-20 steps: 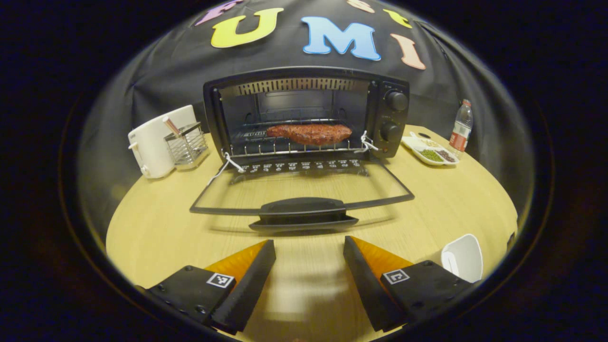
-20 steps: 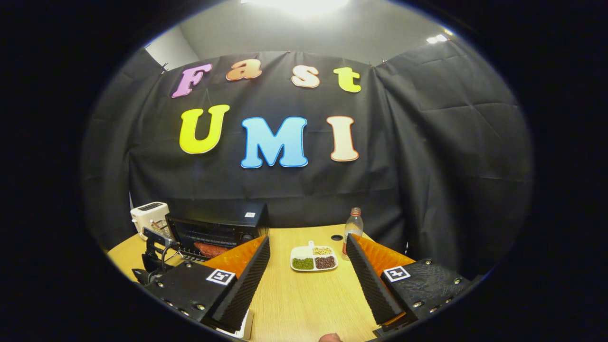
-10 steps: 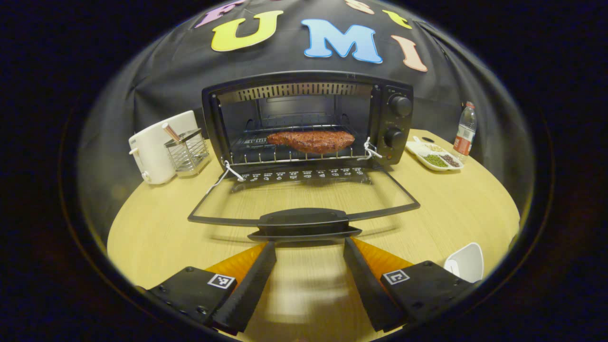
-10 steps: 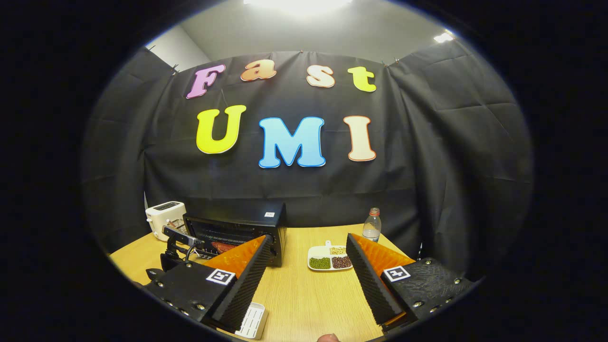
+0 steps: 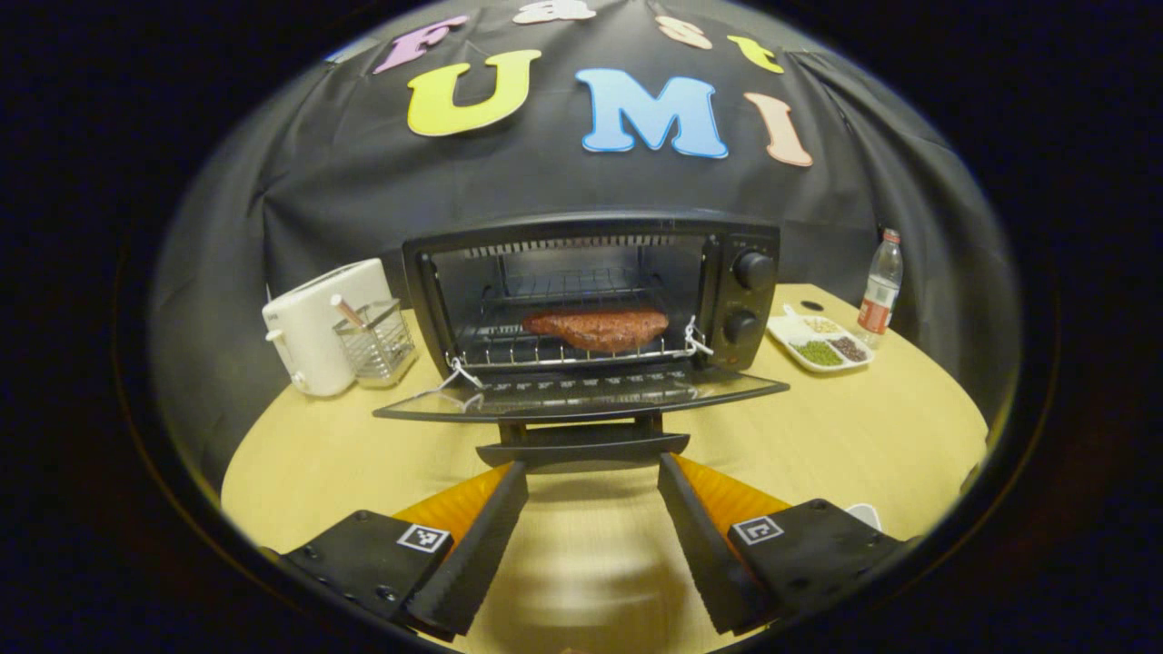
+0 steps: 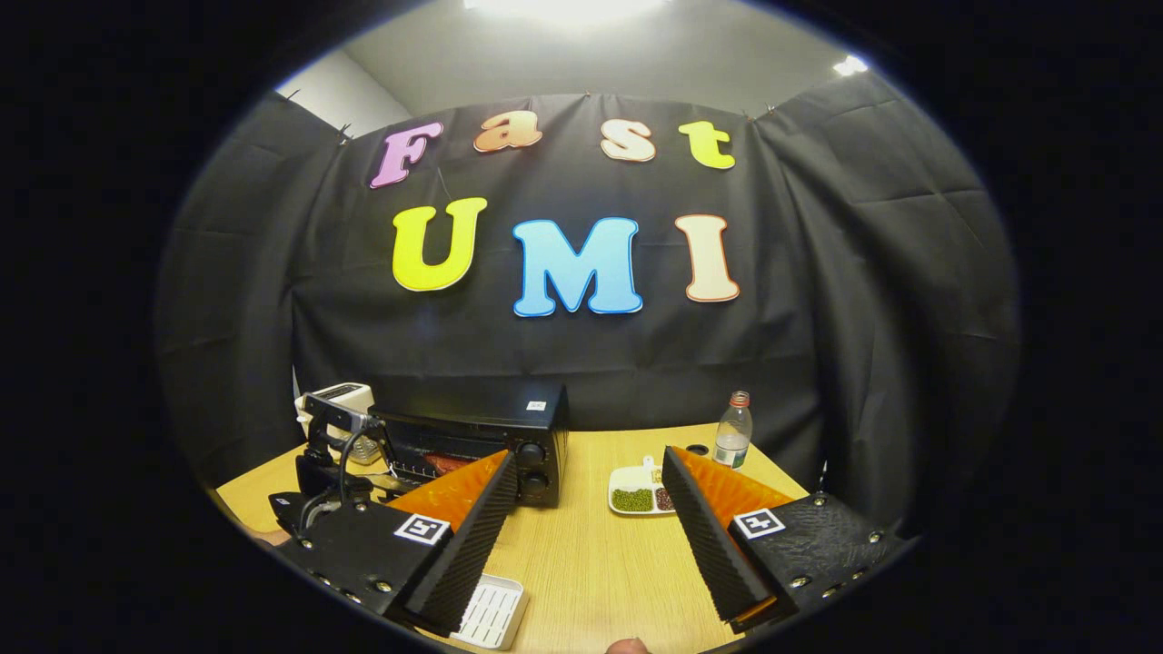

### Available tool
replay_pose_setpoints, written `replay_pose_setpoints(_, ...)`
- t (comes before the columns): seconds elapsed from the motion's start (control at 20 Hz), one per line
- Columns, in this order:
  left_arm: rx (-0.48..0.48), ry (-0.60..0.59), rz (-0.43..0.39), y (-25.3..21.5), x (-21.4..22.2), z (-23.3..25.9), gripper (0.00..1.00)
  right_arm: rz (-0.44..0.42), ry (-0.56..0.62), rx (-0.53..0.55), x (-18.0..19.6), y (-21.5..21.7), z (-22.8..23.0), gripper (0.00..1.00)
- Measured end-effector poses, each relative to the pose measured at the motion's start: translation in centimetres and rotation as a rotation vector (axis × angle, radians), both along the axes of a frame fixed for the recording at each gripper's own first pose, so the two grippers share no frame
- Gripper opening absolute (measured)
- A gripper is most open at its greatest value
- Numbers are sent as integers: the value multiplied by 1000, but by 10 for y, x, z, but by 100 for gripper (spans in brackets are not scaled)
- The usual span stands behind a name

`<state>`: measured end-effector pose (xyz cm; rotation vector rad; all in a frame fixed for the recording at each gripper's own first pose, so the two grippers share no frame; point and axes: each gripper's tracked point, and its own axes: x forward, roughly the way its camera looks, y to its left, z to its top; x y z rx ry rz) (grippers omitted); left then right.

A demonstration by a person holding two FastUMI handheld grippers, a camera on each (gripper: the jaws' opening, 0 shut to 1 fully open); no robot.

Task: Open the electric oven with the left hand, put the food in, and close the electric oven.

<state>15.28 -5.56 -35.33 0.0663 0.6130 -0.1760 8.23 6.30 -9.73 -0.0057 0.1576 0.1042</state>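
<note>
The black electric oven (image 5: 591,291) stands at the back of the wooden table (image 5: 863,427), its glass door (image 5: 581,395) hanging about level. A brown slab of meat (image 5: 595,327) lies on the wire rack inside. My left gripper (image 5: 591,465) is open, and its fingertips sit just below and in front of the door handle (image 5: 581,445), one at each end. In the right gripper view the oven (image 6: 482,440) is at the left, with the left gripper (image 6: 327,454) in front of it. My right gripper (image 6: 589,459) hovers open over the table, holding nothing.
A white toaster (image 5: 313,327) and a wire basket (image 5: 377,341) stand left of the oven. A white dish of beans (image 5: 818,341) and a water bottle (image 5: 879,286) are to its right. A small white tray (image 6: 491,610) lies under my right gripper's left finger.
The oven door has risen from a low slope to about level. My left gripper has moved in under the handle. The right gripper view has shifted, so the oven sits farther right.
</note>
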Motion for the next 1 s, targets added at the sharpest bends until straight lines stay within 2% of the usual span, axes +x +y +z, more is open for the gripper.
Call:
replay_pose_setpoints(0.05,6,-24,-5,0,3,8,100,1,-1,1,0,0,-1,98)
replay_pose_setpoints(0.1,12,-47,-11,0,7,16,97,-1,-2,3,0,-1,-2,98)
replay_pose_setpoints(0.2,9,-87,-14,-1,18,33,97,-4,1,7,1,-1,-2,98)
replay_pose_setpoints(0.35,18,-144,-17,-4,54,57,100,-11,1,10,4,-3,0,98)
replay_pose_setpoints(0.4,22,-155,-26,-7,62,62,97,-14,0,10,4,-3,-1,98)
replay_pose_setpoints(0.5,17,-141,-30,-8,72,57,97,-21,1,5,4,-6,0,98)
replay_pose_setpoints(0.7,4,-212,-25,-7,94,83,100,-45,-10,-7,7,-14,4,98)
replay_pose_setpoints(0.8,1,-261,-35,-8,100,106,100,-59,-28,-4,9,-21,12,98)
replay_pose_setpoints(0.85,1,-279,-35,-8,99,118,97,-63,-38,-1,10,-25,16,98)
replay_pose_setpoints(0.9,-6,-298,-35,-9,97,130,100,-64,-49,2,12,-26,20,98)
replay_pose_setpoints(1.0,-33,-337,-32,-11,85,160,100,-57,-60,5,15,-29,26,98)
